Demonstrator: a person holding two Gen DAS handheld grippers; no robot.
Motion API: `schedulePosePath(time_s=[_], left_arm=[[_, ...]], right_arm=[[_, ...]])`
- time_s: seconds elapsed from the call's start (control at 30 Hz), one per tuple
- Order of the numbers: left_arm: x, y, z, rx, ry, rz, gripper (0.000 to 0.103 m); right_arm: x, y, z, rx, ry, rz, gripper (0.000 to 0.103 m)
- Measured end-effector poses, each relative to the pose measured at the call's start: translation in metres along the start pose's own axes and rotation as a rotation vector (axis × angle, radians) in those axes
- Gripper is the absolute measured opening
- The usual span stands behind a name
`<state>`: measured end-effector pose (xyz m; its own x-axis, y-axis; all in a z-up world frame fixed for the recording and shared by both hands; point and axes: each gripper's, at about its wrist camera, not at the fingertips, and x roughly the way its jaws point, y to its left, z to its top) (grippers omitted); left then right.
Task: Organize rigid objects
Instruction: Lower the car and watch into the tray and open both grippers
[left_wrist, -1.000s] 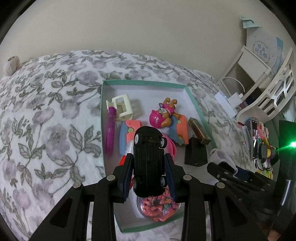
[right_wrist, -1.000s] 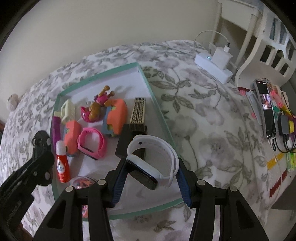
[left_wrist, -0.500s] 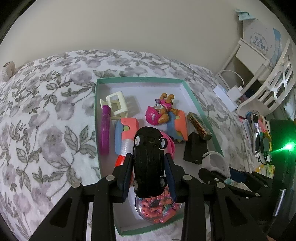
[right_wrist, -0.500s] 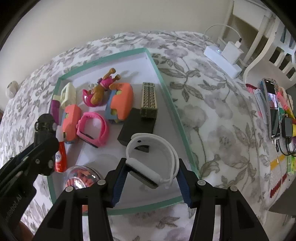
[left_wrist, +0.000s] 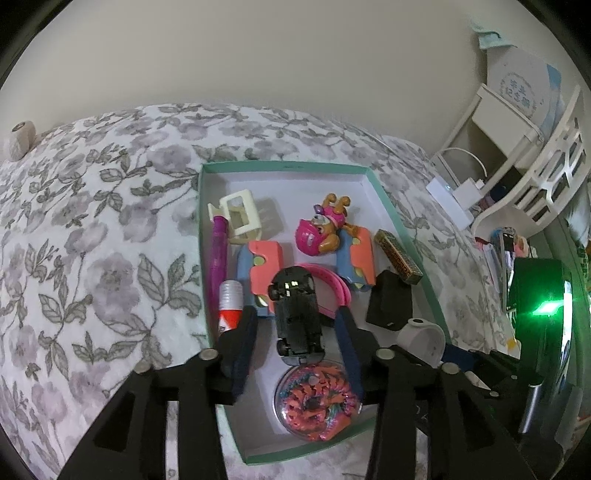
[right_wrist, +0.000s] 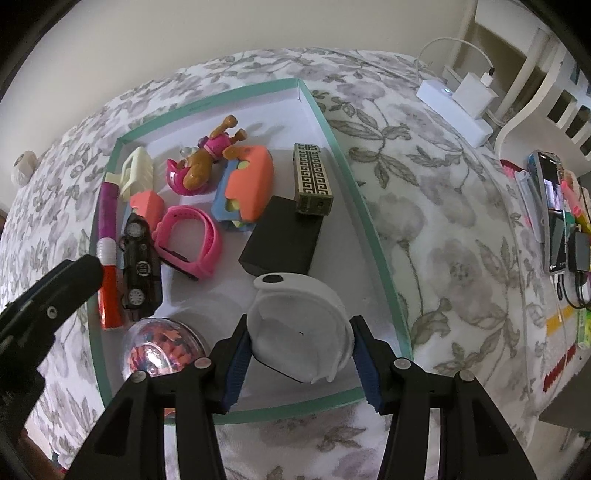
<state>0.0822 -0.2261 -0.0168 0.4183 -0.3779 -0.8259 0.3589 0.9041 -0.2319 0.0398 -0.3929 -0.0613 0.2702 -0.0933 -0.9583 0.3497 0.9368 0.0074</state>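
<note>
Floral bedding is carrying the tray (right_wrist: 384, 280), where the left gripper (left_wrist: 295, 350), jaws wide, is leaving the car (left_wrist: 297, 317) beside the pink band (right_wrist: 188, 243), and the right gripper (right_wrist: 301, 362) should be spreading slowly, letting the white band (right_wrist: 299, 332) settle flat.

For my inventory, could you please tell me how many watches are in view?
2: a pink watch lying mid-box, and a white watch between the right hand-held gripper fingers near the front. None seem hidden.
</note>
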Motion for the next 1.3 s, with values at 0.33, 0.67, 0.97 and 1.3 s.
schedulePosePath(time_s=[0.33,0.67,0.97,1.3], left_arm=[[0.001,0.027,0.002,-0.104,0.029,0.056,0.057],[0.003,0.051,-0.003,-0.176,0.049,0.132,0.088],[0.002,0.064,-0.007,-0.188,0.047,0.226,0.092],[-0.009,0.066,-0.009,-0.162,-0.002,0.28,0.092]], right_arm=[[-0.005,0.002,0.002,-0.011,-0.027,-0.008,0.071],[-0.014,0.003,0.002,0.0,-0.071,0.003,0.085],[-0.016,0.009,0.003,-0.024,-0.102,0.005,0.088],[-0.025,0.016,0.002,-0.039,-0.142,0.005,0.103]])
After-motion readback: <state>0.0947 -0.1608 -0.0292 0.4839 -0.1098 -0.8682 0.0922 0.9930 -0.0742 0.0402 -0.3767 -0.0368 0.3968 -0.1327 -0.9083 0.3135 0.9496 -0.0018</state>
